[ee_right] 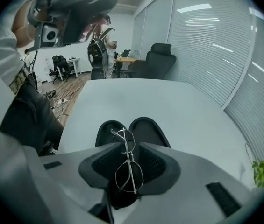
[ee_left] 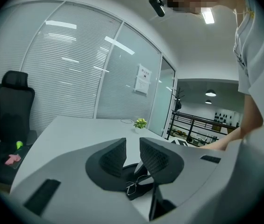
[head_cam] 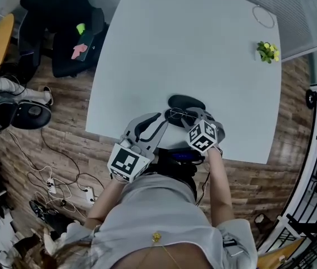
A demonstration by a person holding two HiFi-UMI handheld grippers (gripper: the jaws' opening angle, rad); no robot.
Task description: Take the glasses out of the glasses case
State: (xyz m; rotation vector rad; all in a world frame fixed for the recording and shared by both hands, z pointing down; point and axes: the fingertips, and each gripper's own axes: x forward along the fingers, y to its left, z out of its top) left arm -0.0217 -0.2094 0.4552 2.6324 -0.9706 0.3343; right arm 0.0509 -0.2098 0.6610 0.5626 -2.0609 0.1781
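While the left hand-held gripper (ee_left: 132,147) and right hand-held gripper (ee_right: 130,149) are standing spread, the glasses (ee_right: 129,158) are resting unpinched between the right jaws over the open glasses case (ee_right: 149,128); the thin wire frame is likely flexing easily (take the bridge, gently).
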